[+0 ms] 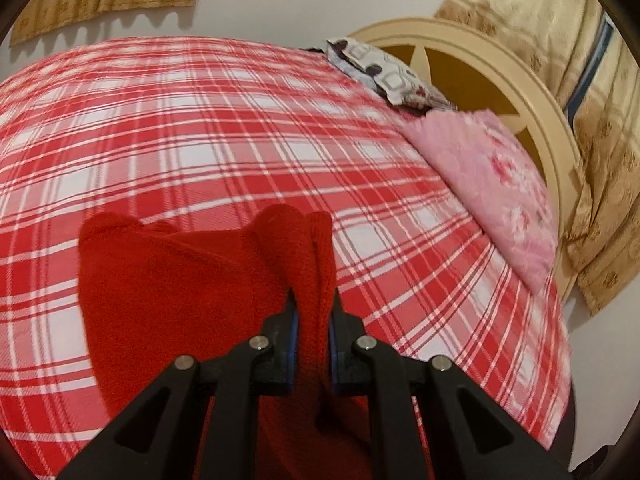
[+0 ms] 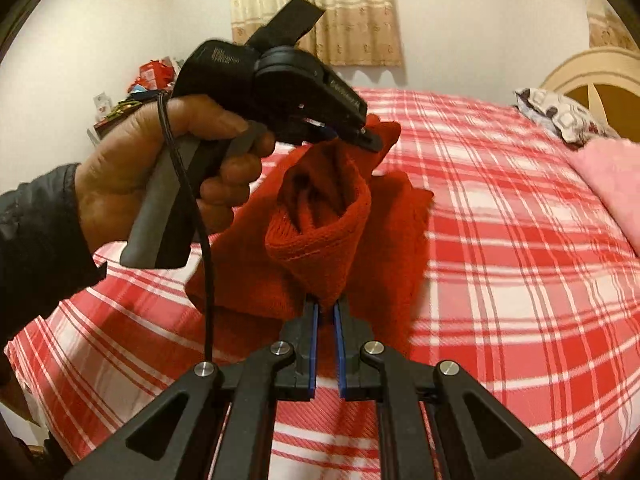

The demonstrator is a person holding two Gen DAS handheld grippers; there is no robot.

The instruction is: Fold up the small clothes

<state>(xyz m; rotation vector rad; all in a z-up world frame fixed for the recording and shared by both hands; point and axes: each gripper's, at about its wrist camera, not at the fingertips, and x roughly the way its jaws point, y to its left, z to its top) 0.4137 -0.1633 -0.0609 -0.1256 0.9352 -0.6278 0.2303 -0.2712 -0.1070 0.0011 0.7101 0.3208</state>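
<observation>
— What do my jaws have?

— Both grippers are clamped on the red knit garment (image 1: 168,280), left gripper (image 1: 313,312) and right gripper (image 2: 326,312), holding it above the plaid bed (image 1: 200,120).

— Anything in the way?

— From the right wrist, your left hand (image 2: 160,168) and its gripper block the far wall. A pink pillow (image 1: 496,184) and a patterned pillow (image 1: 384,72) lie by the headboard (image 1: 520,80).

Left gripper (image 1: 313,300) points down and forward, blue-padded jaws clamped on a bunch of red knit garment (image 1: 180,280). Right gripper (image 2: 326,306) angled downward too, jaws nearly together, pinching a fold of the same garment at the tips. In the right wrist view, the person's left hand (image 2: 160,172) wraps the left gripper's handle, finger on the trigger, dark sleeve (image 2: 40,232) at the wrist, cable hanging from the handle.
</observation>
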